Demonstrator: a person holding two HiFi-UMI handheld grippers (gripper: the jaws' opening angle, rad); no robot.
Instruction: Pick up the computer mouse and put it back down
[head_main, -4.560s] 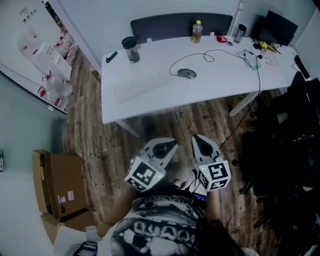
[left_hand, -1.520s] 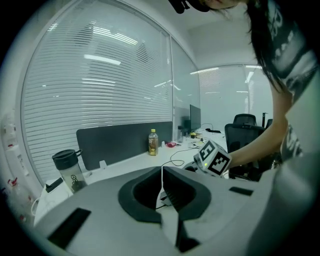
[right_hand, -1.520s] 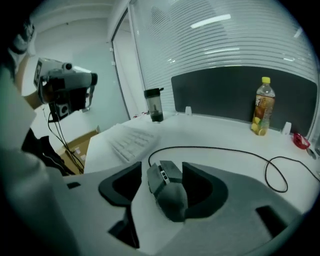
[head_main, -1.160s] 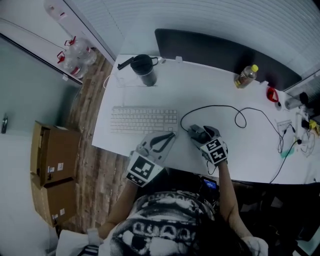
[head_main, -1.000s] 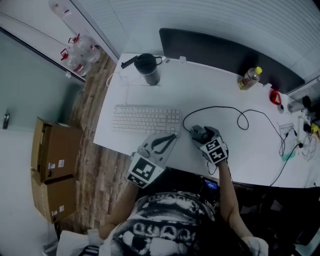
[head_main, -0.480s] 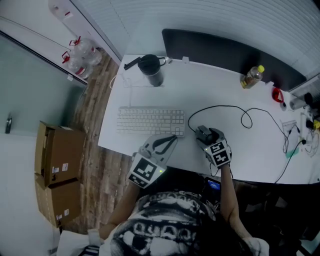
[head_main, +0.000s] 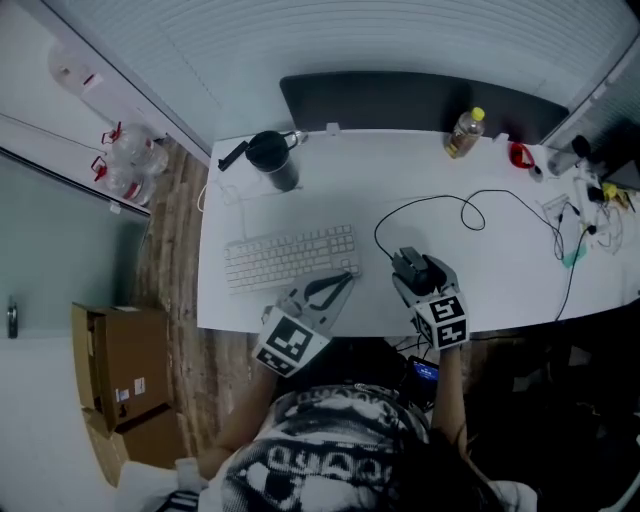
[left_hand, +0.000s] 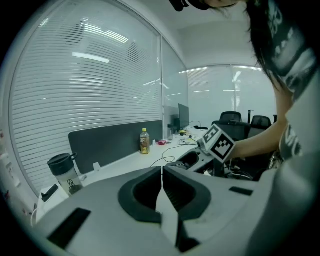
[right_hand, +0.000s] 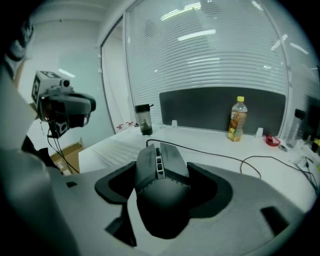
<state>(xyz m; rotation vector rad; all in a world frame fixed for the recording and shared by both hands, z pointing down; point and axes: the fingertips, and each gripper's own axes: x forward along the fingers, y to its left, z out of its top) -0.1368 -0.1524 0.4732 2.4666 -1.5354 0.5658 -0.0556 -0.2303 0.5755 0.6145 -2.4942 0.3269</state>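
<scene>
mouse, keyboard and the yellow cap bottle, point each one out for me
computer mouse (right_hand: 161, 187): right gripper view, on its dark top shell below the scroll wheel.
keyboard (head_main: 290, 257): head view, middle of the key field.
bottle (right_hand: 237, 122): right gripper view, on its body below the yellow cap.

Right gripper (head_main: 420, 275) clamps dark wired mouse (head_main: 407, 263) at white desk (head_main: 500, 270) front edge; black cable (head_main: 425, 200) loops behind. Left gripper (head_main: 340, 280), jaws together, beside white keyboard (head_main: 290, 257).
</scene>
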